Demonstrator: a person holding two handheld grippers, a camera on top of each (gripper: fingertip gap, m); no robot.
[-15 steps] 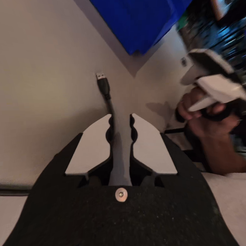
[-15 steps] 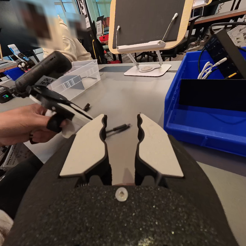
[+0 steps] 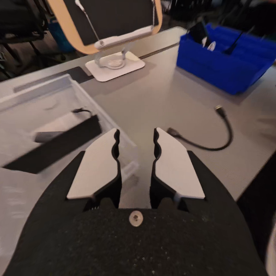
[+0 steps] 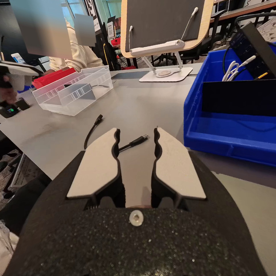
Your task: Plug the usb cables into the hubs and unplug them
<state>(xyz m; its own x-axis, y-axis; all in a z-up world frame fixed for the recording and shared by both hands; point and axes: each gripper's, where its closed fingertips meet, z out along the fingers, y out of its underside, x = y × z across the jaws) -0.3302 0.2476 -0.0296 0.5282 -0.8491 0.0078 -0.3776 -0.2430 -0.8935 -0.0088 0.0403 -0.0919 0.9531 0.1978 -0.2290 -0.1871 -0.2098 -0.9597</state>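
Both my grippers, left gripper (image 3: 136,131) and right gripper (image 4: 136,130), stand apart, empty, above the grey matte table (image 4: 134,104); the short black USB cable (image 4: 134,141) lies there. Printed signs behind, unreadable.

Lighting's soft indoor stuff, kind of warm and dim in the left wrist view, cooler and brighter in the right one where daylight comes through the windows (image 4: 113,9) at the back. Left view is smeared with motion blur, worst on the clear tray (image 3: 44,104) and blue bin (image 3: 224,70). Right view is sharp mid-frame. Both are fisheye, so edges bend. Shadows on the desk (image 4: 134,101) are faint.
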